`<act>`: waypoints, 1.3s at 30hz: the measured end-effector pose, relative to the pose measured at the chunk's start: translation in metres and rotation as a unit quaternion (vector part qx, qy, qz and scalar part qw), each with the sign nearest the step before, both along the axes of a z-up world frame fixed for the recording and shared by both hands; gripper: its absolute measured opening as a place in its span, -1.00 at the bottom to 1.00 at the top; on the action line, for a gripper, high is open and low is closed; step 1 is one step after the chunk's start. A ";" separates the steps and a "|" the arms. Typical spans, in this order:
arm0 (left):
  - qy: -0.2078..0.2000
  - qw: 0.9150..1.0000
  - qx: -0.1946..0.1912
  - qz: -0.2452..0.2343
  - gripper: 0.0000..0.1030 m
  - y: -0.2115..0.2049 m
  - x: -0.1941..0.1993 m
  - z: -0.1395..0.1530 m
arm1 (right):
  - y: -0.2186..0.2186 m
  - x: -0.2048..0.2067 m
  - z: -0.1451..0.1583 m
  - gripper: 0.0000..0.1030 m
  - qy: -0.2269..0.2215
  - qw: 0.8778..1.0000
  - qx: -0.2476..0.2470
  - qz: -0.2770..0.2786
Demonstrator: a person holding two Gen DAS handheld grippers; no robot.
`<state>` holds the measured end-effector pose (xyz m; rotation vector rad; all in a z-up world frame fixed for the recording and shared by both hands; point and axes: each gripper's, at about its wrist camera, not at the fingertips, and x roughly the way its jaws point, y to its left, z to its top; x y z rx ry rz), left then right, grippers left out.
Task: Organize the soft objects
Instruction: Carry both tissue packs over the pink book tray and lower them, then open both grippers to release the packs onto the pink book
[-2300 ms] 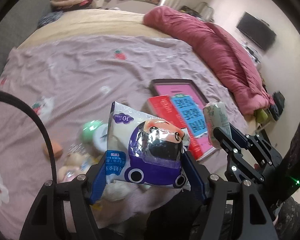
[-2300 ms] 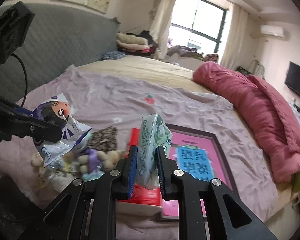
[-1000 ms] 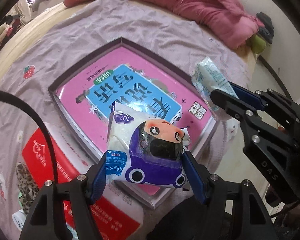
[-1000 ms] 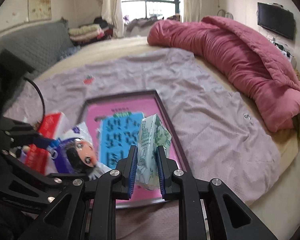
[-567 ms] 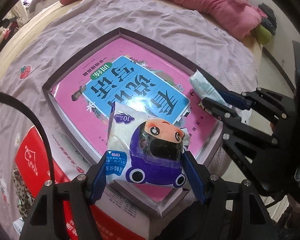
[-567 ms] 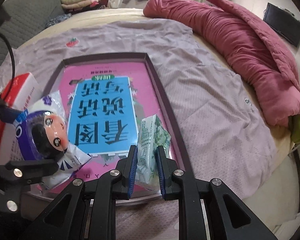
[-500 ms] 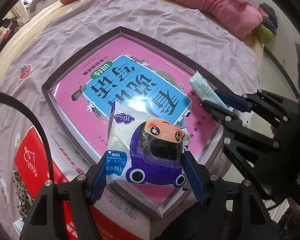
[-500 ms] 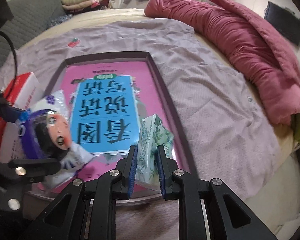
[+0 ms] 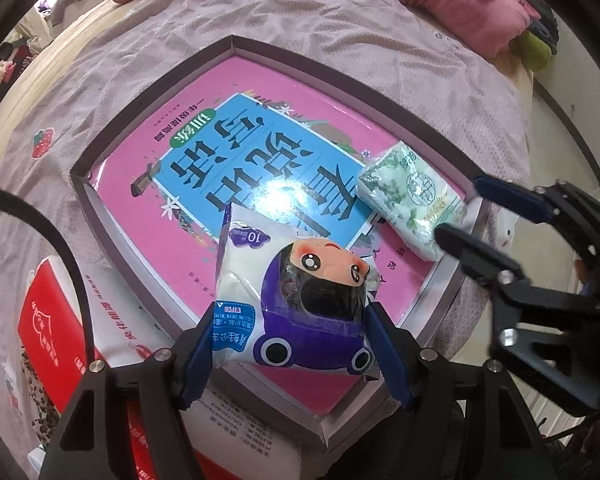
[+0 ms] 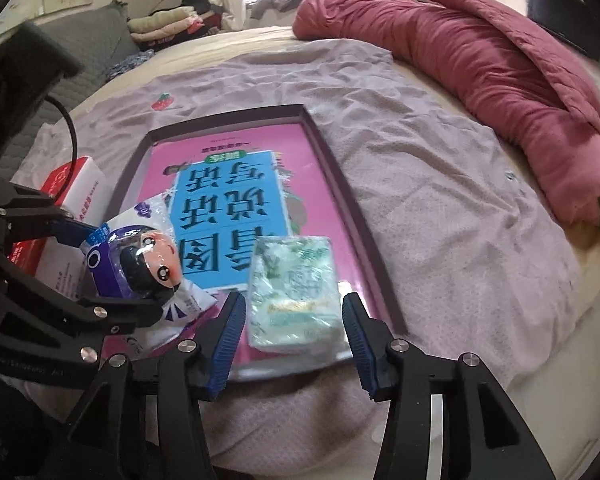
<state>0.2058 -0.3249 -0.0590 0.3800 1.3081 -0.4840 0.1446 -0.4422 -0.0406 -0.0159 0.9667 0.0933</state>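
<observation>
Right gripper [image 10: 294, 338] fingers apart, green tissue pack [image 10: 294, 286] flat in tray [image 10: 332, 168] near corner, 12 o'clock of fingers. Left gripper [image 9: 290, 354] clamped on cartoon pack [image 9: 296, 304], hovering over tray's near edge; pack's long axis across fingers.

My left gripper [image 9: 290, 346] is matte black, angular, with silver round screws at the joints and ribbed blue pads [image 9: 388, 356] lining each finger; a black cable [image 9: 60, 248] curves beside it; my right gripper [image 10: 294, 330] matches, black arms, silver screws, blue ridged pads [image 10: 228, 340].
</observation>
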 end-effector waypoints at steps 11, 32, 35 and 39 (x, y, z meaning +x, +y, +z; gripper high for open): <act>0.000 1.000 0.020 -0.013 0.40 -0.007 0.000 -0.007 | -0.015 -0.009 0.021 0.11 -0.022 0.999 0.011 -0.022; -0.004 1.000 0.003 0.005 0.61 0.002 -0.001 0.002 | -0.015 -0.015 0.025 0.29 -0.020 0.999 -0.009 -0.039; -0.004 1.000 -0.006 0.011 0.61 0.006 0.001 0.005 | -0.016 -0.015 0.027 0.31 -0.022 0.999 -0.008 -0.041; -0.014 1.000 -0.017 0.021 0.61 0.011 0.002 0.014 | -0.016 -0.015 0.031 0.32 -0.027 0.999 -0.013 -0.044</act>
